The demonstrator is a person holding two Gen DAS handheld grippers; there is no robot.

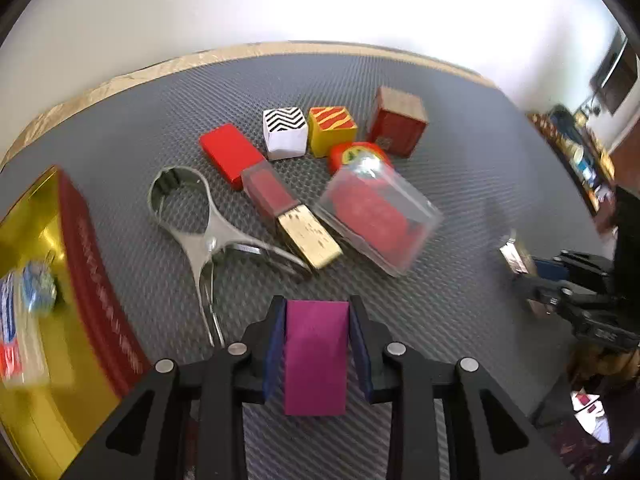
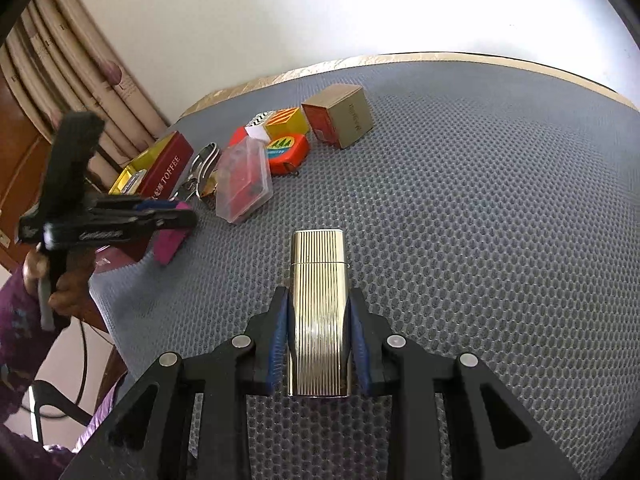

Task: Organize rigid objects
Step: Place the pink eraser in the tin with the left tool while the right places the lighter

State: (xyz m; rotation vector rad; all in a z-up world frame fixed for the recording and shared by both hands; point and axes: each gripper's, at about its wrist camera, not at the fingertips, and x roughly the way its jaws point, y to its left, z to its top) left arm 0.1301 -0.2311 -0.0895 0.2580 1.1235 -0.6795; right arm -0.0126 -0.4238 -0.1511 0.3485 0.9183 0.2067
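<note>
The left gripper (image 1: 316, 312) pointed steeply downward, its blue-padded fingers (image 1: 276, 344) pressed against a magenta block (image 1: 316, 360). The right gripper (image 2: 318, 304) angled downward too, jaws clamped on a ribbed gold lighter (image 2: 319, 320). A hand (image 2: 60, 284) gripped the left tool's handle.

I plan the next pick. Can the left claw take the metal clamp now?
Probably not yet: the left claw is shut on a magenta block. The metal clamp lies uncovered just ahead on the mat, so the path is free once emptied.
</note>
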